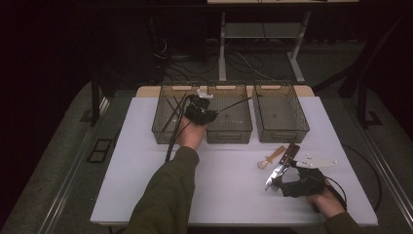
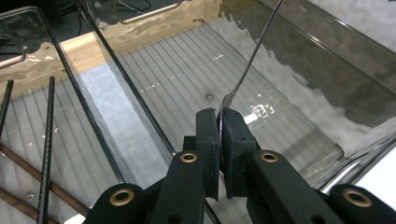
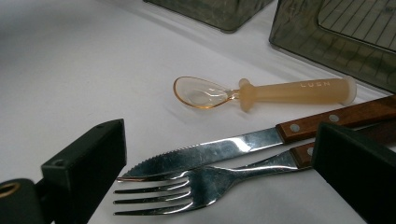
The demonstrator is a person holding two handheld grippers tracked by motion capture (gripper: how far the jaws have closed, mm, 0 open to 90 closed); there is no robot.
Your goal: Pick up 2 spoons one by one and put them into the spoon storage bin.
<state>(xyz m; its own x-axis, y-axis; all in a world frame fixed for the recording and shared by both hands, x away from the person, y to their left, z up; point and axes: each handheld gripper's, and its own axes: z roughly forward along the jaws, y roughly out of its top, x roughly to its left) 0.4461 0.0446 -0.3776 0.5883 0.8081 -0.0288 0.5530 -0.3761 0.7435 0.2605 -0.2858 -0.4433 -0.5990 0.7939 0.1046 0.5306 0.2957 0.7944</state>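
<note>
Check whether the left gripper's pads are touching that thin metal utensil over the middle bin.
Touching. The left gripper view shows the left gripper with both pads pressed on the thin metal utensil, no gap, above the middle bin.

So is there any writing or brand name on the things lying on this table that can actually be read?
"LUSH" — in raised letters along the handle of the translucent orange spoon, seen in the right gripper view.
No other text can be read: the knife, the fork, the clear bins and the grippers bear no legible words or numbers.
</note>
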